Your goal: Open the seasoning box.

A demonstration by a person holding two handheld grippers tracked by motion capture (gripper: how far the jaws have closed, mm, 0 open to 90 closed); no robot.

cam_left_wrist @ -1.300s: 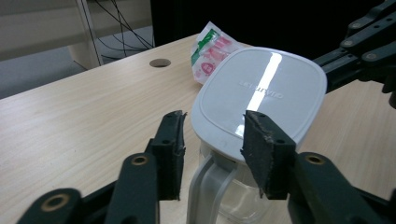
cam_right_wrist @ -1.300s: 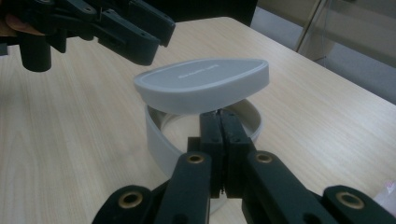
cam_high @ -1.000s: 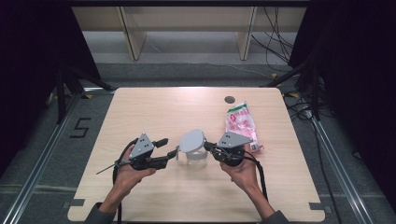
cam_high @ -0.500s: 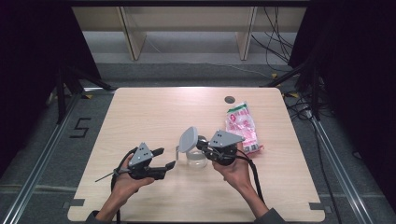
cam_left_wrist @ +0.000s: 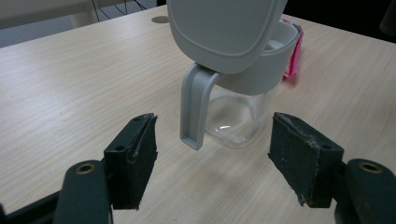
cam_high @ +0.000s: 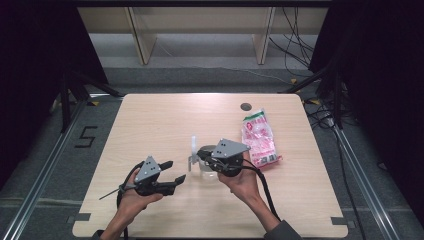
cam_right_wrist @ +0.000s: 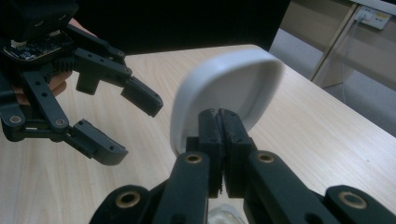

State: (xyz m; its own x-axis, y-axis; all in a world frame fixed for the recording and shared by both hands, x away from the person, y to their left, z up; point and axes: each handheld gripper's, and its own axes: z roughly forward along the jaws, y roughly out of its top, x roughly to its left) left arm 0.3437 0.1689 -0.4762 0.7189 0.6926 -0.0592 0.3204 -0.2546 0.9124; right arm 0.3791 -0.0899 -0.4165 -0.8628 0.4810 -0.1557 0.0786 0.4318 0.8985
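A clear glass jar [cam_high: 206,169] with a grey collar and handle [cam_left_wrist: 194,112] stands at mid-table. Its grey lid [cam_high: 193,147] is swung up on edge. My right gripper [cam_high: 204,152] is shut on the lid's rim; in the right gripper view its jaws [cam_right_wrist: 219,116] meet at the foot of the lid [cam_right_wrist: 243,84]. My left gripper [cam_high: 174,170] sits left of the jar, apart from it. Its jaws have just been opening and hold nothing. In the left gripper view the open jaws [cam_left_wrist: 212,154] frame the jar [cam_left_wrist: 238,116] from a short distance.
A pink packet [cam_high: 258,138] lies right of the jar, near the table's right side. A dark round hole [cam_high: 245,106] marks the far part of the tabletop. Cables trail from both grippers toward the near edge. Bare wood stretches across the left and far table.
The right gripper has lifted the lid from tilted over the jar to standing on edge. The left gripper has drawn back from the jar toward the near left and opened wider.
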